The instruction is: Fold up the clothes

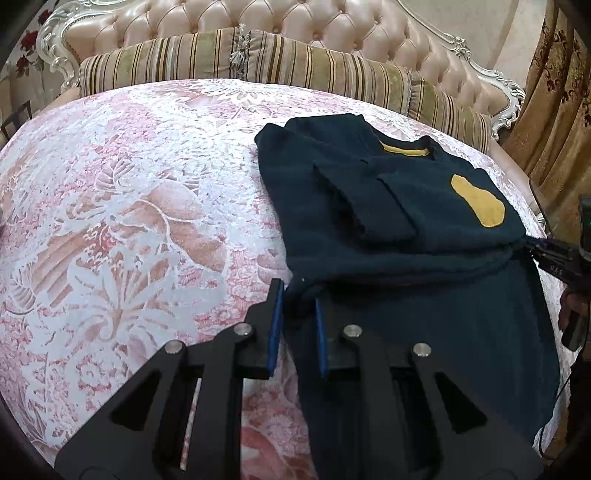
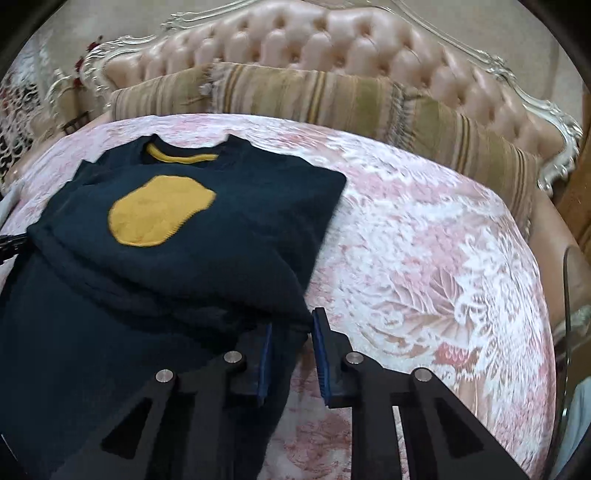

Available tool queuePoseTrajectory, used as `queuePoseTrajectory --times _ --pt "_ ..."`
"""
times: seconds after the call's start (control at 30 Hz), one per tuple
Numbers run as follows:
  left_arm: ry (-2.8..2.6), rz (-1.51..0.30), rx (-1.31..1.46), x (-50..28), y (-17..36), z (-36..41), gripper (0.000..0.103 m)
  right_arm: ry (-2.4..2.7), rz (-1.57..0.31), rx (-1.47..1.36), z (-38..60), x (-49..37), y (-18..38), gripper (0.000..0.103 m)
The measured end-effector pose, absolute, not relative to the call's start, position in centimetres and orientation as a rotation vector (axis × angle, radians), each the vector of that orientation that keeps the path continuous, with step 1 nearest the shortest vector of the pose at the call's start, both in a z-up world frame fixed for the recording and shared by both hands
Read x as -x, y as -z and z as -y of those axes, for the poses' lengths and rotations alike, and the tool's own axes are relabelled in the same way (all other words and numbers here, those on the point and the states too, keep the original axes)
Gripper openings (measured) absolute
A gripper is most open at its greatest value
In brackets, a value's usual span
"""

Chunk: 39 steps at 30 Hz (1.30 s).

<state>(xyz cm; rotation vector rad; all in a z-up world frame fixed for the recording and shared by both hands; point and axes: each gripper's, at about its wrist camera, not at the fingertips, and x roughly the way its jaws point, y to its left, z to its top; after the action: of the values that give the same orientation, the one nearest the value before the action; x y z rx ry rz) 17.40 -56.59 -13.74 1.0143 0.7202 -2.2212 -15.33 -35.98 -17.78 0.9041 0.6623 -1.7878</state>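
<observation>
Dark navy sweater (image 1: 406, 229) with mustard patch (image 1: 478, 201) and mustard neck trim: lies on the pink-and-white patterned bedspread (image 1: 129, 221), sleeve folded across the chest, lower part doubled into a raised fold.
Left hand-held gripper (image 1: 299, 295): blue-padded jaws clenched on the fold's left edge.
Right hand-held gripper (image 2: 291, 325): jaws pinching the fold's right corner, cloth between the pads; view slightly blurred.
Striped bolster cushions (image 1: 258, 59): along the tufted pink headboard (image 1: 295, 18), behind the sweater.
</observation>
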Motion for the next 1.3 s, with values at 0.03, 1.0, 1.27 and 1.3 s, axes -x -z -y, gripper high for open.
queuePoseTrajectory --times 0.03,1.0,1.27,1.3 --pt "2.221 -0.730 -1.012 -17.4 13.8 56.7 0.018 1.793 -0.653 -0.913 35.8 15.4 17.8 0.019" --pt "2.252 -0.642 -0.957 -19.6 11.5 56.3 0.045 1.808 -0.568 -0.926 33.5 16.4 17.0 0.040" --pt "2.332 -0.736 -0.853 -17.3 10.0 63.9 0.045 1.852 -0.448 -0.842 35.5 20.8 11.6 0.066" --pt "2.338 -0.758 -0.865 -16.4 10.5 65.0 0.045 1.829 -0.440 -0.862 37.0 21.5 11.8 0.069"
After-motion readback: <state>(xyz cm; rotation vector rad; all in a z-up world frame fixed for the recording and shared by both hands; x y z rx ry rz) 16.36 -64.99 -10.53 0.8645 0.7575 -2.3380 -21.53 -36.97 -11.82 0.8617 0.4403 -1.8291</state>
